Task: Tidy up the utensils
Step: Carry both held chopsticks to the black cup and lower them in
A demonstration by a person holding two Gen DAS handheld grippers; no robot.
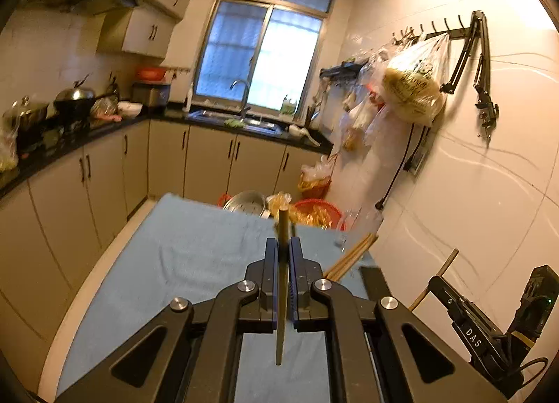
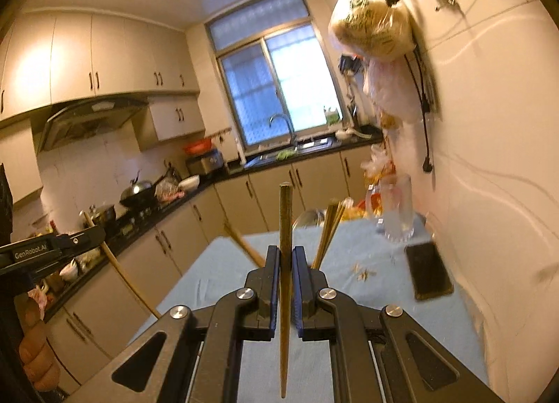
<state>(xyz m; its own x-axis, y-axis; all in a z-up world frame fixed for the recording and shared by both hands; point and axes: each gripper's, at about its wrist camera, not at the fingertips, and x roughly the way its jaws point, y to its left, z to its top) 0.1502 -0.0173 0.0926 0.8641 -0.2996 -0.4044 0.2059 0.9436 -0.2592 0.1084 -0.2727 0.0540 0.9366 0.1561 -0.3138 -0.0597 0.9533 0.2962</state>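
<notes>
My left gripper (image 1: 283,245) is shut on a wooden chopstick (image 1: 282,284) that runs along the jaws, above the blue-cloth table (image 1: 181,263). My right gripper (image 2: 286,252) is shut on another chopstick (image 2: 284,263) held the same way. Several loose chopsticks (image 1: 353,256) lie on the table to the right; in the right wrist view they (image 2: 328,231) lie ahead with a metal spoon (image 2: 305,219). A clear glass (image 2: 396,209) stands at the table's far right. The right gripper's body (image 1: 468,315) shows at the lower right of the left wrist view, the left one (image 2: 49,249) at the left of the right wrist view.
A black phone (image 2: 428,272) lies on the cloth near the tiled wall. Red baskets (image 1: 318,210) and a metal bowl (image 1: 246,202) sit beyond the table's far edge. Plastic bags (image 1: 412,88) hang on the wall at right. Kitchen counters (image 1: 70,144) run along the left and back.
</notes>
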